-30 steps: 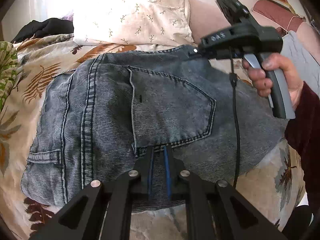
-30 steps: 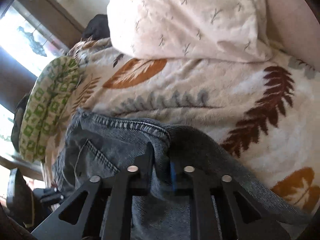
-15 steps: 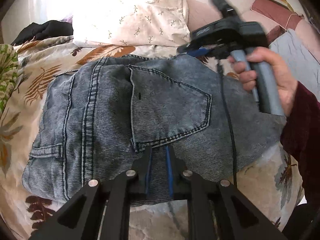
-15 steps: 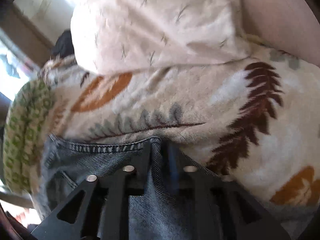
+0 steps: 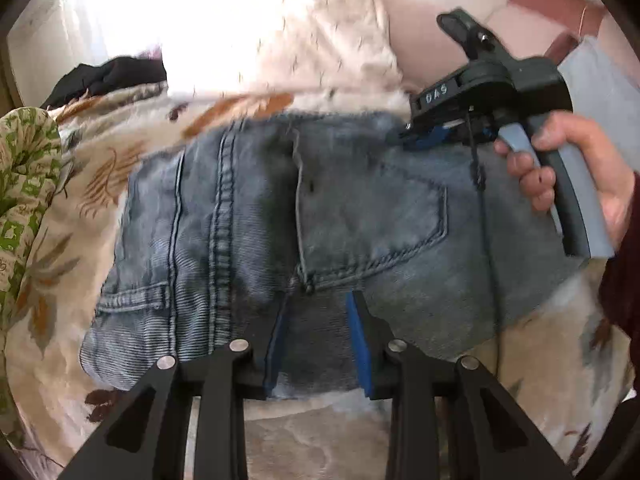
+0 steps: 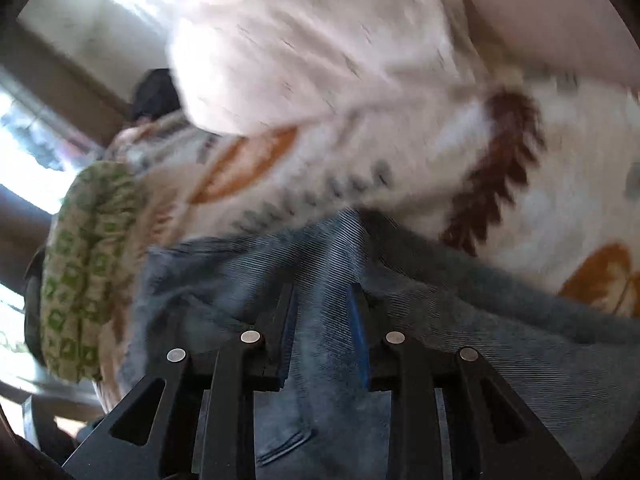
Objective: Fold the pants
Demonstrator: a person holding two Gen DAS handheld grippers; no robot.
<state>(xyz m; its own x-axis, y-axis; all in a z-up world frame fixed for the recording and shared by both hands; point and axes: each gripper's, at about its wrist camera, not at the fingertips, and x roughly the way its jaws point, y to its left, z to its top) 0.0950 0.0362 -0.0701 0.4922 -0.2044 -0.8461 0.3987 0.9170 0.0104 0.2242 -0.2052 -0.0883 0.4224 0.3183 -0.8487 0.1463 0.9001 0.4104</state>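
Currently both the left gripper (image 5: 318,330) and right gripper (image 6: 322,322) stand wide apart over the folded jeans (image 5: 360,216), apparently releasing them to lie flat.

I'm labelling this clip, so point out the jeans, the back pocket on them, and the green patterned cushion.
jeans (image 5: 224,240), left wrist view, on the double-stitched seam panel.
back pocket (image 5: 368,216), left wrist view, on the middle of the pocket patch.
green patterned cushion (image 6: 88,264), right wrist view, on its rounded side.
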